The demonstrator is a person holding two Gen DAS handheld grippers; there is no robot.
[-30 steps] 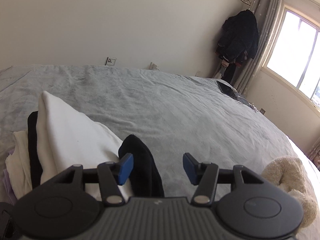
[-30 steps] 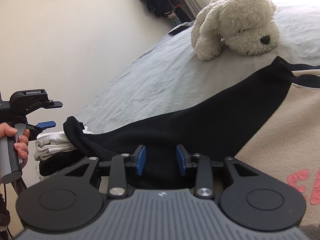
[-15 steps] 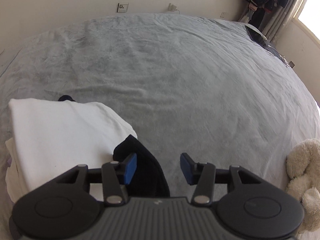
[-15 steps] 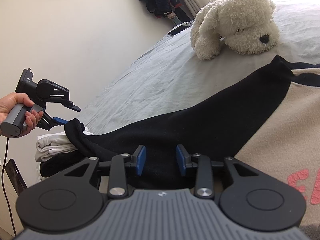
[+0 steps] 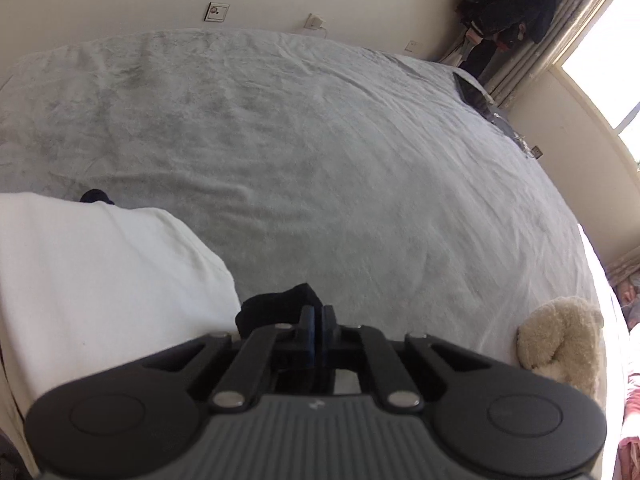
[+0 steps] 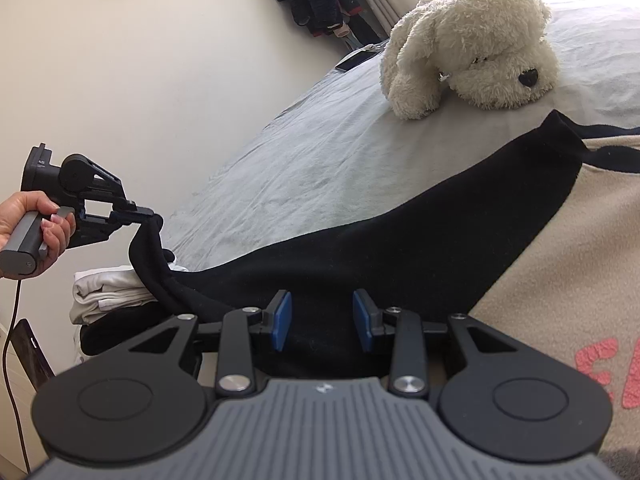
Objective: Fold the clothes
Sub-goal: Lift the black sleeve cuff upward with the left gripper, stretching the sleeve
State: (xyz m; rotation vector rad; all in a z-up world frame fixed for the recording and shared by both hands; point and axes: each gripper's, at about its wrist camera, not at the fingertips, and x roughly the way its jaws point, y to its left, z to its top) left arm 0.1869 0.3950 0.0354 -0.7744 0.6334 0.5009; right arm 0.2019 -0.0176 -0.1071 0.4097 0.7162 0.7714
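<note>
The left gripper [image 6: 138, 213] is clamped on the black fleece sleeve [image 6: 148, 256], lifted off the grey bed [image 5: 320, 160]; the right gripper [image 6: 322, 326] hovers with jaws apart above the sleeve.

We count two grippers, the left gripper [image 6: 146, 213] and the right gripper [image 6: 322, 326]. We also count one sweater [image 6: 400, 248], one plush dog [image 6: 472, 40], one bed [image 5: 320, 152] and one stack of folded clothes [image 6: 108, 292].

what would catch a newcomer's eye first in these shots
The white plush dog lying on the grey bed, just beyond the black sleeve of a beige sweatshirt. At left, the left gripper is shut on that sleeve's cuff, beside a folded white stack.
</note>
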